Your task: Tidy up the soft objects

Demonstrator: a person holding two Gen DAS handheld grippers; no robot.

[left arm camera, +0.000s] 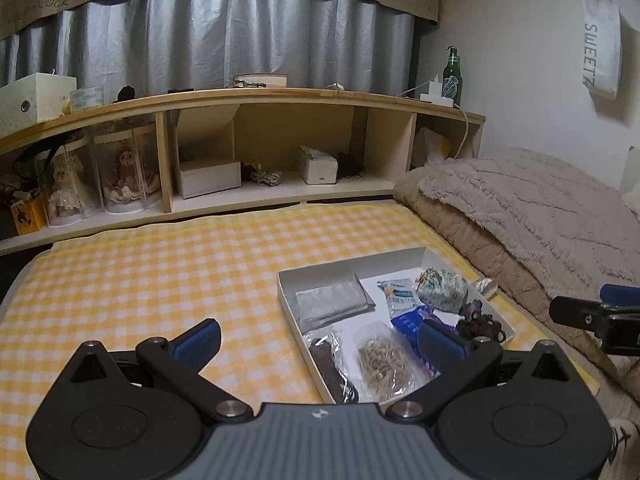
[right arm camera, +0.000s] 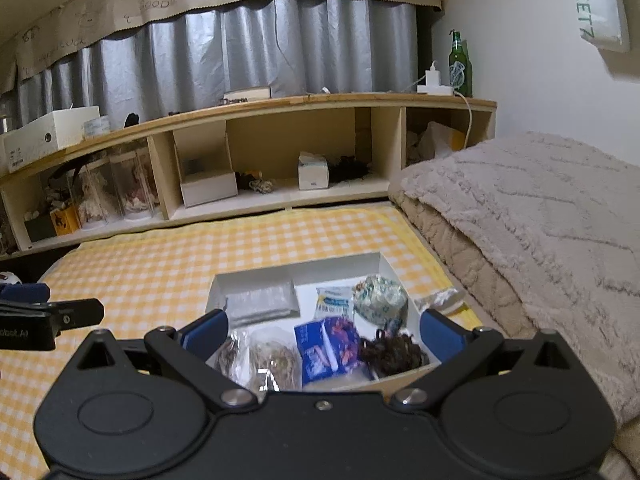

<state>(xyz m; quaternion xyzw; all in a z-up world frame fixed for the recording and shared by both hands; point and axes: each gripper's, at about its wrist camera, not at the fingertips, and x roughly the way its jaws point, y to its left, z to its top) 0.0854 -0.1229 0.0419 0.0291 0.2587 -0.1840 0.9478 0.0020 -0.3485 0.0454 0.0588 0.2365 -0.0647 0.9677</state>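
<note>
Shallow white cardboard tray (left arm camera: 285, 292) on the yellow-and-white checked bedsheet (left arm camera: 160, 272), just beside the folded beige fleece blanket (left arm camera: 532, 208). Inside the tray, packed close together:

- grey folded cloth pack (left arm camera: 332, 300), flat, in the far-left corner
- small white-and-blue packet (left arm camera: 396, 294), just right of the cloth
- rounded bundle in teal-and-cream print (left arm camera: 442, 284), puffy, against the far-right wall
- dark curly scrunchie-like bundle (left arm camera: 482, 322), crinkled, at the right wall
- blue-and-purple printed pouch (right arm camera: 328, 344), glossy, mid-tray
- clear bag of pale tangled strands (left arm camera: 382, 360), near edge
- clear bag with something dark brown (left arm camera: 332, 364), at the near-left wall

Crumpled clear wrapper (left arm camera: 486, 285) outside the tray, on the sheet, touching the blanket's edge.

Left gripper (left arm camera: 320, 340) low over the sheet, jaws spread wide, empty; right finger over the tray, left finger over bare sheet. Right gripper (right arm camera: 322, 330) above the tray's near edge, jaws spread wide, empty, tray contents visible between the blue pads (right arm camera: 440, 334). Neither touching any item.

Behind: wooden headboard shelf (left arm camera: 280, 96) with green glass bottle (left arm camera: 453, 74) and tissue box (left arm camera: 318, 165).
</note>
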